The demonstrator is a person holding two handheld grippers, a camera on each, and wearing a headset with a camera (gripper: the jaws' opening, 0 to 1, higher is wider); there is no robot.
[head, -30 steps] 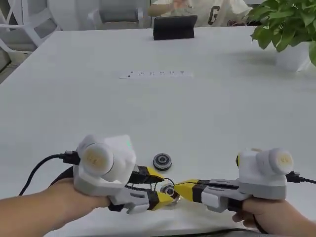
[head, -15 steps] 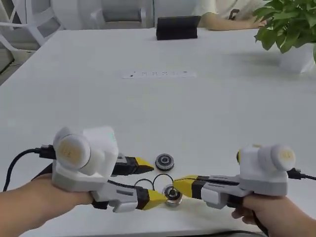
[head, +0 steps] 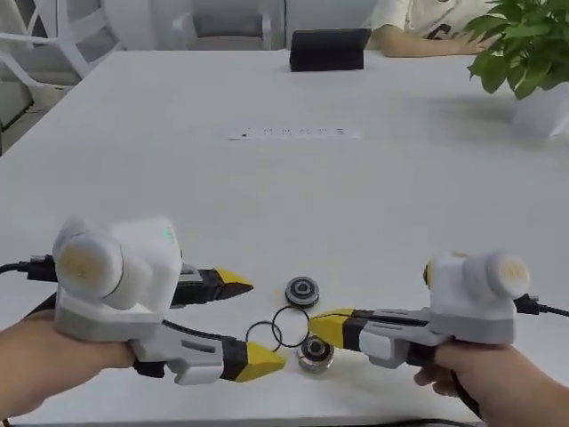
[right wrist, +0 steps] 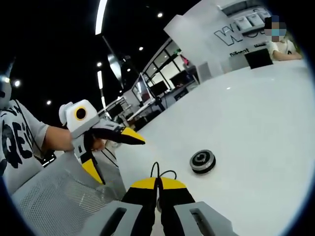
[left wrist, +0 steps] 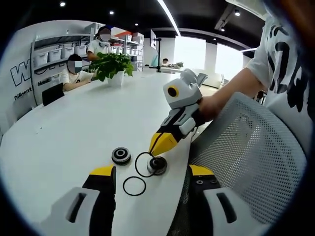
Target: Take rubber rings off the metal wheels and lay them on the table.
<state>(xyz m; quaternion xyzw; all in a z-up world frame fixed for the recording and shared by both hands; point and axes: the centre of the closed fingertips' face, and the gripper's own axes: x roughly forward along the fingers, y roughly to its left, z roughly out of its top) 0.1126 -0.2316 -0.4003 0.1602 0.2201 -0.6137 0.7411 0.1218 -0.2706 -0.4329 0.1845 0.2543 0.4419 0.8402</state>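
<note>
1. The left gripper (head: pixel 256 323) and the right gripper (head: pixel 318 322) have white-grey housings with round cream caps and black jaws tipped yellow.
2. A black cable (head: pixel 22 264) leaves the back of each.
3. The shirt (left wrist: pixel 283 64) is white and short-sleeved, with black lettering.

Looks like a modern open-plan office or meeting area to me. Big white conference-style tabletop (head: pixel 373 205) with a socket strip (head: pixel 293 133) set into it, a potted plant (head: pixel 524 53) at the far corner and a person (head: pixel 418 22) sitting at the far end. There's also a grey mesh office chair (left wrist: pixel 246 147), strip lights (left wrist: pixel 167 14) on a dark ceiling, shelves with storage bins (left wrist: pixel 49 54), and big wall lettering (right wrist: pixel 231 32).
</note>
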